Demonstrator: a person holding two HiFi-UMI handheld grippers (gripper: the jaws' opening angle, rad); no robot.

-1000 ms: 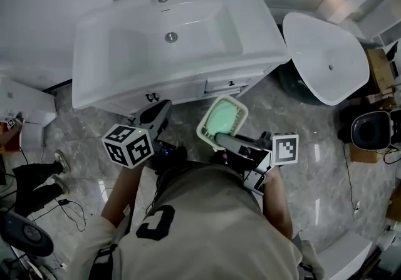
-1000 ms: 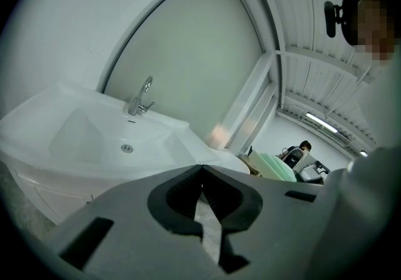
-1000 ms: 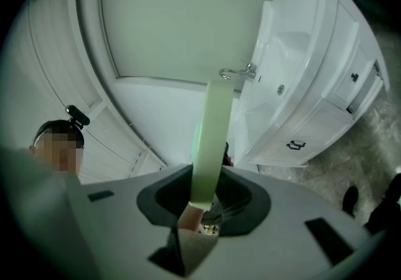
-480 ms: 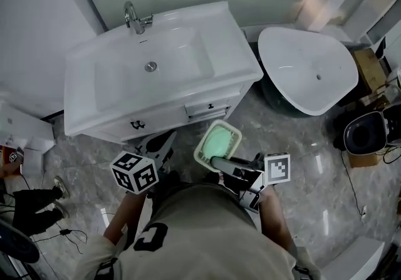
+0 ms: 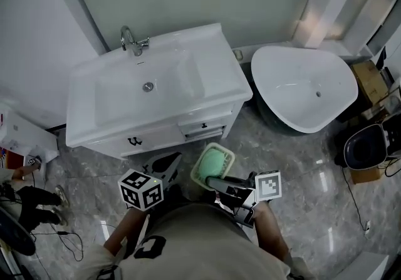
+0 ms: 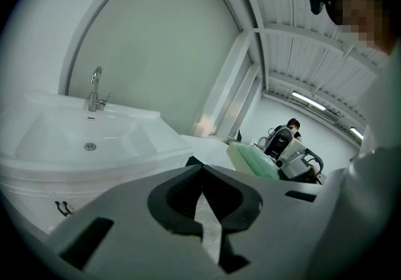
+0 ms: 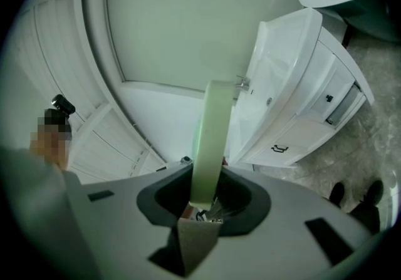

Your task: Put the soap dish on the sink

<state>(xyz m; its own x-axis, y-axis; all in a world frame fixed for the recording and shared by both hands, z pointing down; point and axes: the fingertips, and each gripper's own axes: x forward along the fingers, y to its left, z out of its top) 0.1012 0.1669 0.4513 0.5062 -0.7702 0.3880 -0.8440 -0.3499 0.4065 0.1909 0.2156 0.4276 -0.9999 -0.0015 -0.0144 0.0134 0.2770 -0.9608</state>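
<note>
The white sink (image 5: 125, 119) with its chrome faucet (image 5: 133, 39) tops a vanity against the wall. In front of it, over the floor, hangs the pale green soap dish (image 5: 212, 166), tilted on edge. My right gripper (image 5: 210, 180) is shut on its near rim. In the right gripper view the soap dish (image 7: 210, 138) stands edge-on between the jaws of the right gripper (image 7: 203, 196), with the sink (image 7: 285, 72) beyond. My left gripper (image 5: 168, 161) is beside the dish, shut and holding nothing. In the left gripper view the left gripper (image 6: 202, 171) points past the sink (image 6: 75, 141).
A white freestanding tub (image 5: 301, 88) stands right of the vanity. Cardboard boxes (image 5: 369, 75) and a black device (image 5: 362, 147) lie at the far right. A person's legs (image 5: 37, 200) and cables are on the marble floor at the left.
The head view has pulled back, so the vanity sits higher in frame. Both grippers have drawn a little away from the vanity front. The soap dish stays gripped.
</note>
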